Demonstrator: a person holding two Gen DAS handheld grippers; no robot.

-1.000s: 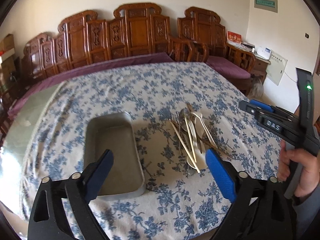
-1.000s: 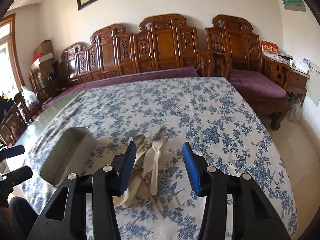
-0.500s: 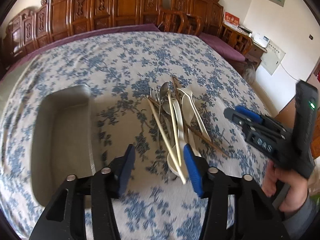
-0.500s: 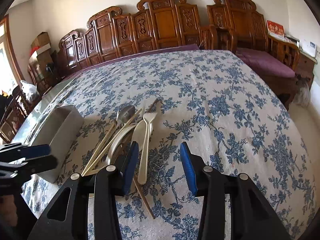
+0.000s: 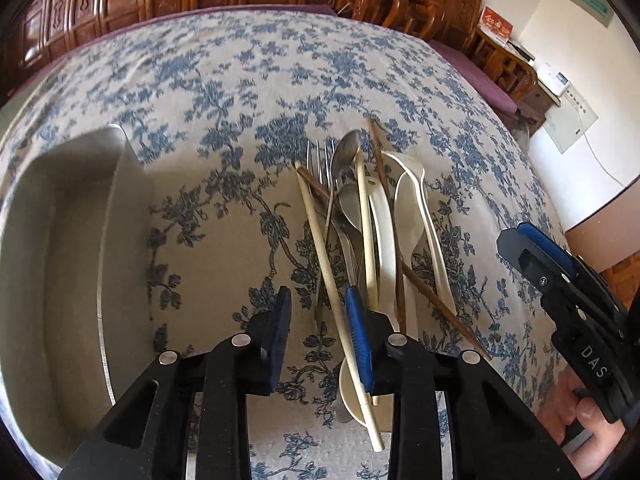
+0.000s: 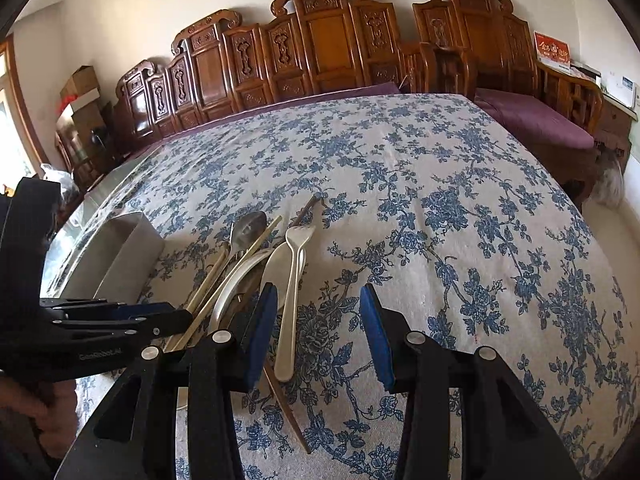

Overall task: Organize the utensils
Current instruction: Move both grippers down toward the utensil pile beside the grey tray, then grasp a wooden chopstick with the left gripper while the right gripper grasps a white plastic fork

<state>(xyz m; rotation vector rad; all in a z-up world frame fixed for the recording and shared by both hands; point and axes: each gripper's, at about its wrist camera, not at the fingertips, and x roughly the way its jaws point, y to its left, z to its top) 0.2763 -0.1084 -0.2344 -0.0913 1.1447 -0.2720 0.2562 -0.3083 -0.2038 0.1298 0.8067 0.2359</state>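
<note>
Count, utensil pile on the tablecloth (image 5: pixel 224 80):
- pale chopsticks (image 5: pixel 324 256): 2
- dark brown chopsticks (image 5: pixel 436 292): 2
- metal spoons (image 5: pixel 346 152): 2
- metal fork (image 5: pixel 320 156): 1
- cream plastic pieces (image 5: pixel 412 208): 3 at least, incl. 1 fork (image 6: pixel 294 264); overlap hides the rest

Metal tray (image 5: pixel 72 264), left of pile: 1.

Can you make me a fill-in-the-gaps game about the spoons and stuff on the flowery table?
1. The metal tray holds ____ utensils.
2. The tablecloth has flowers in the colour ____.
3. The white fork lies with its prongs pointing ____ from the right gripper.
4. The left gripper reaches into the utensil pile with its jaws ____.

Missing words: no; blue; away; open
</note>
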